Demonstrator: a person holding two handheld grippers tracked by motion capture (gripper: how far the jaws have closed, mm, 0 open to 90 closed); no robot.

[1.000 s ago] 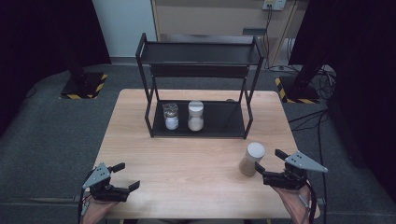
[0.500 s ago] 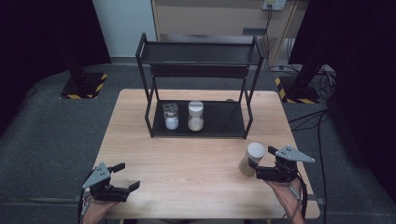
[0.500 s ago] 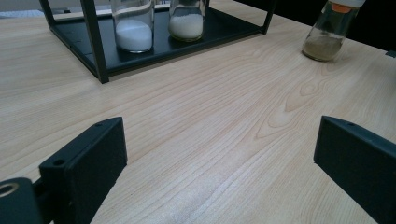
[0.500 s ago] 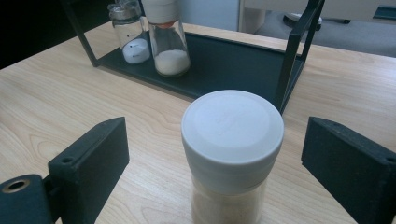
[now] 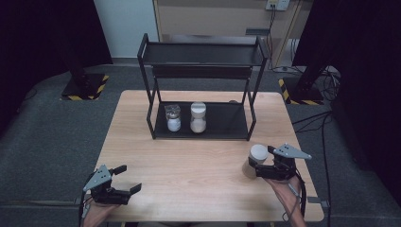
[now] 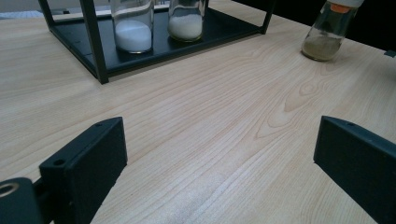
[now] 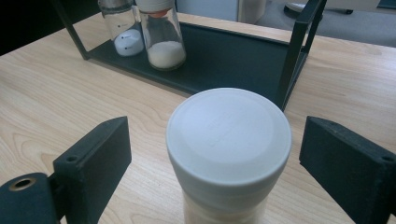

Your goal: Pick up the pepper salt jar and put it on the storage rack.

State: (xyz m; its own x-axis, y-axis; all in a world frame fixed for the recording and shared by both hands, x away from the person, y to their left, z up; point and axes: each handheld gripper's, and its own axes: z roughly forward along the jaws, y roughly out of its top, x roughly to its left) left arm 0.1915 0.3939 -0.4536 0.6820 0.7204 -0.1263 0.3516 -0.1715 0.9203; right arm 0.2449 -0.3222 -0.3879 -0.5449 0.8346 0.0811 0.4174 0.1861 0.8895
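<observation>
A jar with a white lid (image 5: 256, 158) and tan powder stands on the table's right front. In the left gripper view it is the tan-powder jar (image 6: 328, 33) at the far right. My right gripper (image 5: 261, 162) is open, and its jaws stand on either side of the jar with a gap on each side. In the right gripper view the white lid (image 7: 229, 135) sits between the jaws of the right gripper (image 7: 219, 165). My left gripper (image 5: 129, 178) rests open at the table's front left, with only bare wood between the jaws of the left gripper (image 6: 219, 168).
A black two-tier rack (image 5: 203, 71) stands at the table's back centre. On its lower shelf (image 5: 227, 124) are a clear jar of white powder (image 5: 173, 118) and a taller white-lidded jar (image 5: 198, 117). Dark floor and cables surround the table (image 5: 189, 161).
My right gripper has moved left up to the white-lidded jar, so its jaws now flank it. The left gripper and the rack's jars have not moved.
</observation>
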